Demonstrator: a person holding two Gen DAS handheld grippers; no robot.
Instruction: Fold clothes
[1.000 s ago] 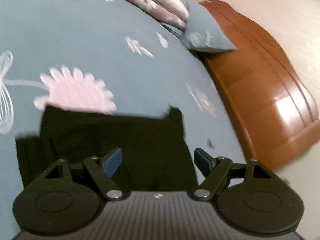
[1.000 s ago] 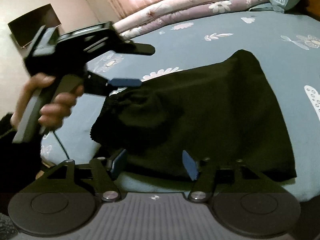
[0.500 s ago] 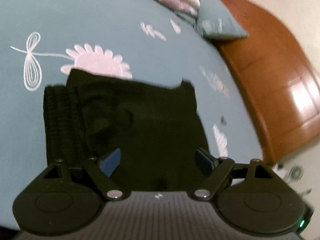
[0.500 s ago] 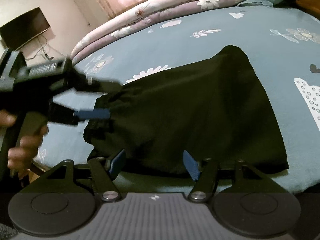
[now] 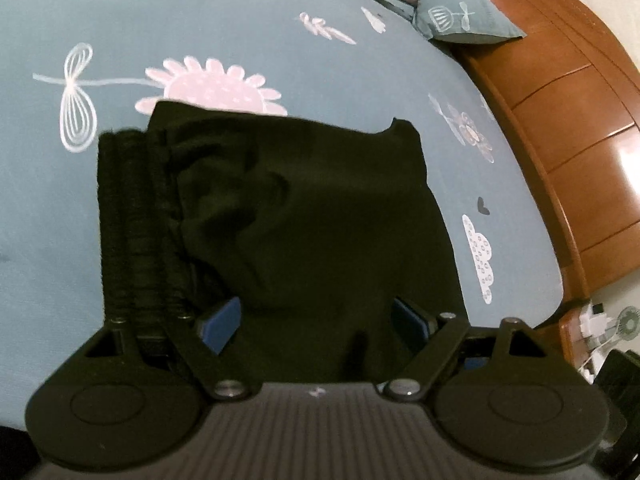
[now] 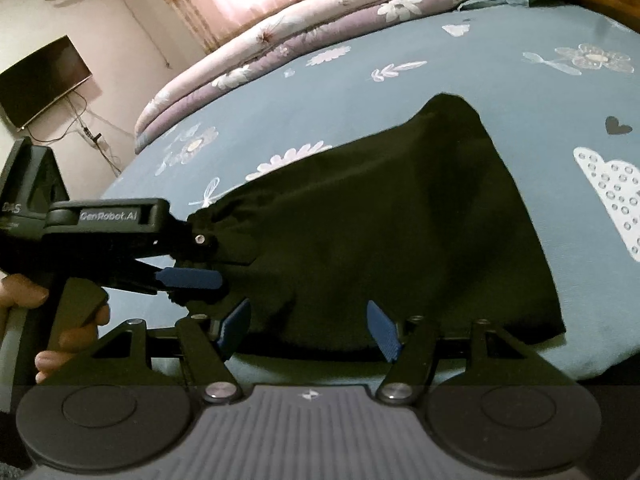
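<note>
A black garment [image 5: 312, 208] lies flat on the blue flowered bed sheet [image 5: 200, 20], its gathered elastic waistband [image 5: 132, 220] on the left in the left wrist view. My left gripper [image 5: 316, 322] hovers open over the garment's near edge, blue pads wide apart and nothing between them. In the right wrist view the same garment [image 6: 400, 216] spreads ahead. My right gripper [image 6: 308, 330] stands open at its near hem, holding nothing. The left gripper [image 6: 212, 270], held by a hand [image 6: 68, 340], sits at the waistband end there.
A rolled quilt [image 6: 320, 32] and a pillow [image 5: 460, 20] lie at the far side of the bed. A wooden headboard [image 5: 560, 120] stands on the right. A television [image 6: 40, 80] hangs on the wall. The bed's edge runs just under my right gripper.
My left gripper has dropped and come in toward the garment's waistband end, so more of the cloth shows in its view. My right gripper stayed at the near hem. Both remain open.
</note>
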